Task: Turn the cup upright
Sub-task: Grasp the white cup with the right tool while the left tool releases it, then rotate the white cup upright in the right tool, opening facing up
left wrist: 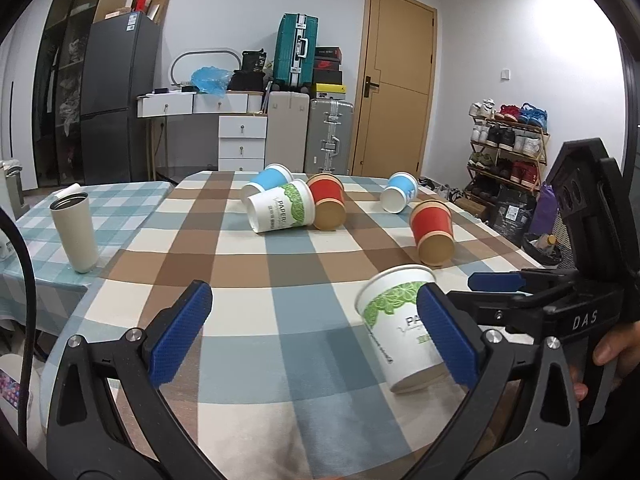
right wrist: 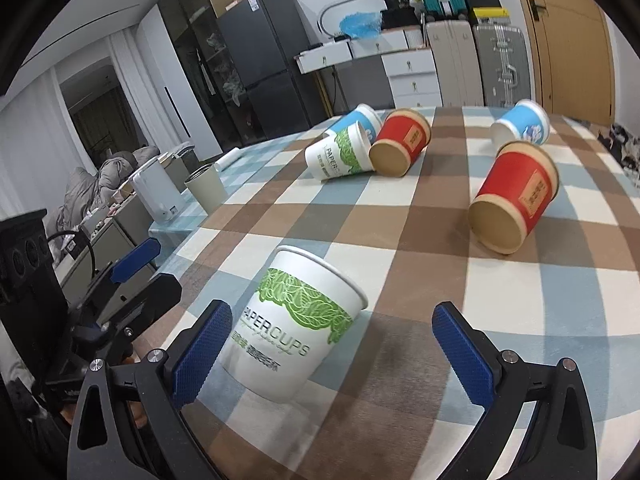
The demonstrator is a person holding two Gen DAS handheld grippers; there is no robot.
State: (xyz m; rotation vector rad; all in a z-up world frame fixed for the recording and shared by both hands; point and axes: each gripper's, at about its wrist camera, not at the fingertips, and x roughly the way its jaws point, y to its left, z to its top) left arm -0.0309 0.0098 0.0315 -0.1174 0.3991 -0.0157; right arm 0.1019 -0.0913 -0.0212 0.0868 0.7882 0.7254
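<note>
A white paper cup with a green leaf band (right wrist: 298, 322) stands upright on the checked tablecloth (right wrist: 420, 280), mouth up. My right gripper (right wrist: 332, 348) is open around it, the left finger (right wrist: 202, 354) close beside the cup wall, the right finger (right wrist: 462, 354) well apart. In the left wrist view the same cup (left wrist: 400, 320) stands at the right, partly behind my left gripper's right finger (left wrist: 448, 338). My left gripper (left wrist: 316, 334) is open and empty. The right gripper's fingers (left wrist: 496, 281) show beyond the cup.
Several cups lie on their sides farther back: a white-green one (left wrist: 280, 206), two red ones (left wrist: 328, 200) (left wrist: 432, 226), two blue ones (left wrist: 268, 180) (left wrist: 400, 192). A grey tumbler (left wrist: 75, 232) stands on the adjoining table at the left. A white kettle (right wrist: 158, 192) stands beyond it.
</note>
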